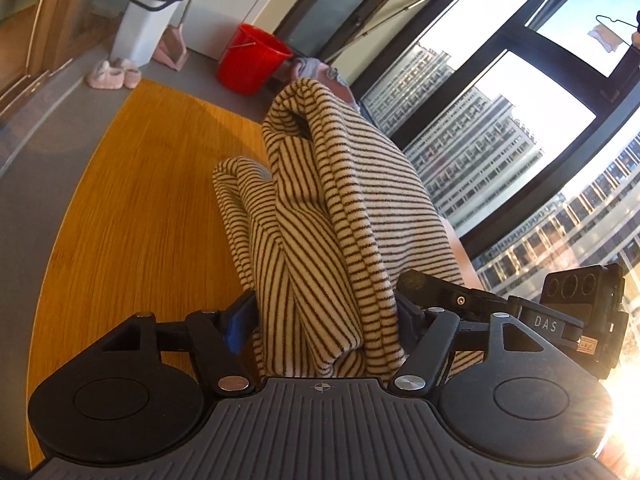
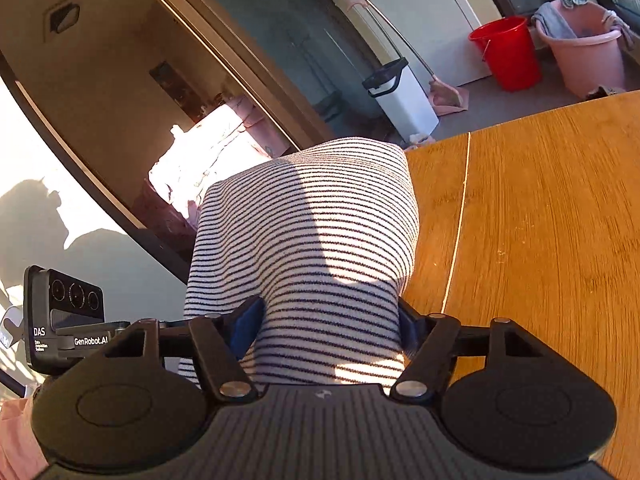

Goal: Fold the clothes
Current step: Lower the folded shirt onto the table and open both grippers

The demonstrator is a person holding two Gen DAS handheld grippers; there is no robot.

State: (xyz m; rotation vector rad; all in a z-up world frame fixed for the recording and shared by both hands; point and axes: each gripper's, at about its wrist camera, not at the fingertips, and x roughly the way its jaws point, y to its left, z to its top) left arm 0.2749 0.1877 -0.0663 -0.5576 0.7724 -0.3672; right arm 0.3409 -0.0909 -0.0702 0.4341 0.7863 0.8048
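Left wrist view first, far left: pink slippers (image 1: 114,75) on the grey floor, and behind them a white bin (image 1: 146,20) with a black lid. The wooden surface (image 1: 132,208) fills the left half, and beyond its far edge sits a red bucket (image 1: 252,60). Dead centre, the striped garment (image 1: 320,216), cream with dark stripes, bunched in thick folds and rising up from between the fingers. The left gripper (image 1: 326,320) is clamped on that bundle, blue pads pressed into the cloth on both sides. To the right, the other gripper's camera block pokes in, close alongside, and tall windows (image 1: 500,120) show high-rise buildings in bright sun.

Over to the right wrist view. At the far left, the partner unit again, then a dark-framed glass door. In the middle, the same striped garment (image 2: 308,240) stretched smooth and taut, sunlight splashed across it. The right gripper (image 2: 328,328) has it pinched, fingers closed against the fabric on either side. Behind it, the white bin (image 2: 404,96) and a pink dustpan (image 2: 448,98) with a long handle. To the right, the wooden surface (image 2: 540,220), with the garment's lower edge seemingly lifted off it, though contact is hard to judge. Top right, the red bucket (image 2: 508,52) sits beside a pink tub (image 2: 584,56) with cloths draped over its rim.
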